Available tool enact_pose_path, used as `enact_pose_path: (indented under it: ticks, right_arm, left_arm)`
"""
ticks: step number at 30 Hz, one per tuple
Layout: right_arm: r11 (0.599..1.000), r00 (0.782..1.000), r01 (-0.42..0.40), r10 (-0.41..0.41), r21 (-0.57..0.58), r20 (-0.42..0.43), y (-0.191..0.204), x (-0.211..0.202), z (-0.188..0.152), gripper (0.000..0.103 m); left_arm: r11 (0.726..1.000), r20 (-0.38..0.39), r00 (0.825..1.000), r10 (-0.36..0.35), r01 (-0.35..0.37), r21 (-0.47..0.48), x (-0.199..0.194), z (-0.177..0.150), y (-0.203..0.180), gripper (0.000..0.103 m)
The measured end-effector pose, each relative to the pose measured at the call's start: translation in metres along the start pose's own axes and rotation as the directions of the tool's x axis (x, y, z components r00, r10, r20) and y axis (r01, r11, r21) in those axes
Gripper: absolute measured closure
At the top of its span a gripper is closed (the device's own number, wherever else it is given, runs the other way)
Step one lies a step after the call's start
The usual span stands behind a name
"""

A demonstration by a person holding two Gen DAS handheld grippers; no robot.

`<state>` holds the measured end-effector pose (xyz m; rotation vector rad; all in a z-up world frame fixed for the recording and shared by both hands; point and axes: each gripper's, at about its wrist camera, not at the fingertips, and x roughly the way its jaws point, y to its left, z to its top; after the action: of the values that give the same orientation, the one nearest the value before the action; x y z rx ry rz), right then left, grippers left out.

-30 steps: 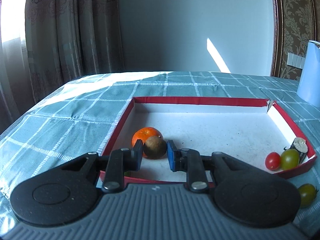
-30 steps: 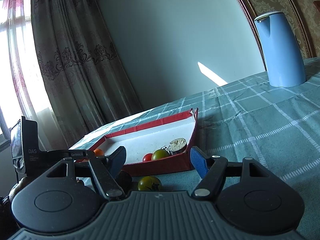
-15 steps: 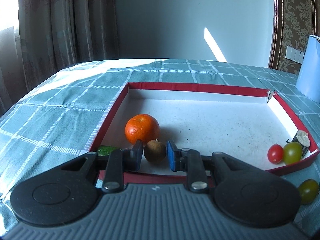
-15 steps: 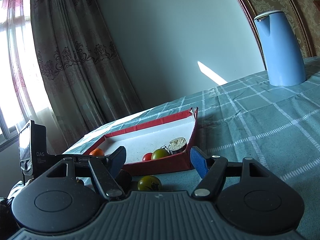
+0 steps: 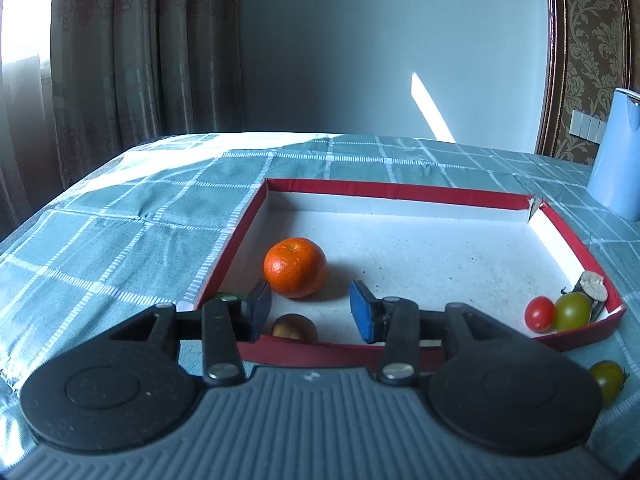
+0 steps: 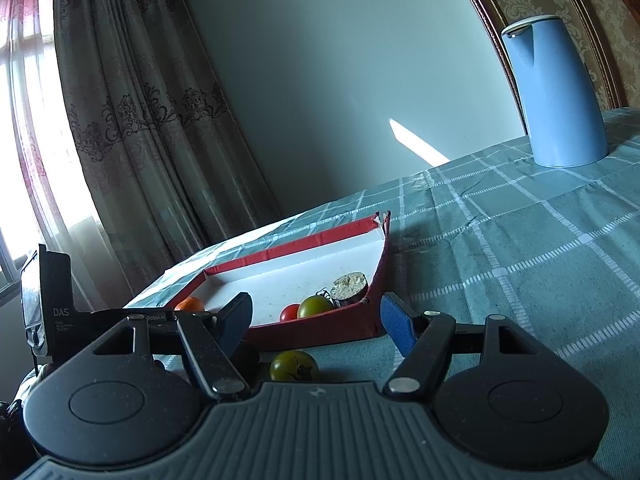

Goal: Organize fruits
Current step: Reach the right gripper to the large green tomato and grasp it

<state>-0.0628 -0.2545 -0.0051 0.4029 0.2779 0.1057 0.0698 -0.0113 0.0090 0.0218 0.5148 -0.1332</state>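
As its jaws were just opening, the left hand-held gripper (image 5: 310, 310) released the kiwi (image 5: 294, 327).
It lay free by the tray's (image 5: 400, 191) near edge; it might roll against the orange (image 5: 295, 267).

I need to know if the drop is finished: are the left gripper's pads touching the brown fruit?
Apart. The left wrist view shows the left gripper open, its jaws having just opened, with the brown fruit lying below and between them, clear of both.

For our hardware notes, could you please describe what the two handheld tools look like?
Both tools, left and right, look alike: ribbed grey body, two round black discs, black linkage arms with silver rivets, and blue pads on the fingers. In the right wrist view, the left tool's black housing reads "DAS".
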Motion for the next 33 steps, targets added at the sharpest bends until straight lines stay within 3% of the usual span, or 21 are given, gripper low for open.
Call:
enact_pose_path:
  ticks: [4, 5, 7, 10, 13, 15, 18, 22, 33]
  right_arm:
    - [1.0, 1.0, 0.0, 0.0, -0.003, -0.001, 0.0, 0.0, 0.0, 0.032]
    - [1.0, 1.0, 0.0, 0.0, -0.004, -0.001, 0.0, 0.0, 0.0, 0.032]
    - [1.0, 1.0, -0.001, 0.001, -0.005, -0.002, 0.0, 0.0, 0.0, 0.032]
    - [1.0, 1.0, 0.002, -0.002, -0.011, -0.011, 0.001, 0.002, 0.0, 0.032]
    - [1.0, 1.0, -0.007, 0.007, -0.013, -0.001, 0.001, 0.0, 0.0, 0.032]
    - [1.0, 1.0, -0.004, 0.004, -0.021, -0.007, 0.003, 0.001, 0.0, 0.025]
    - [0.997, 1.0, -0.007, 0.006, -0.081, -0.011, 0.014, 0.001, -0.001, 0.025]
    - [0.984, 0.997, 0.025, -0.037, -0.178, -0.066, 0.03, 0.006, -0.004, 0.025]
    - [0.932, 0.963, 0.075, -0.16, -0.355, -0.217, 0.058, 0.038, -0.014, 0.026]
  left_arm:
    - [1.0, 0.04, 0.999, -0.017, 0.016, 0.012, -0.024, -0.006, 0.006, 0.046]
    - [1.0, 0.059, 0.998, -0.004, 0.003, 0.023, -0.032, -0.009, 0.007, 0.026]
    - [0.999, 0.122, 0.992, 0.022, -0.026, 0.036, -0.048, -0.017, 0.011, 0.008]
    - [0.998, 0.184, 0.983, -0.005, -0.007, 0.061, -0.071, -0.028, 0.021, 0.007]
    - [0.995, 0.228, 0.971, 0.064, -0.079, 0.055, -0.082, -0.035, 0.033, 0.0]
    - [0.995, 0.218, 0.971, 0.099, -0.101, -0.004, -0.082, -0.035, 0.048, 0.0]
    - [0.988, 0.185, 0.974, 0.132, -0.114, -0.107, -0.077, -0.035, 0.07, 0.0]
    - [0.973, 0.132, 0.984, 0.117, -0.087, -0.214, -0.07, -0.036, 0.092, 0.0]
    - [0.973, 0.095, 0.992, 0.079, -0.056, -0.225, -0.066, -0.037, 0.095, 0.0]
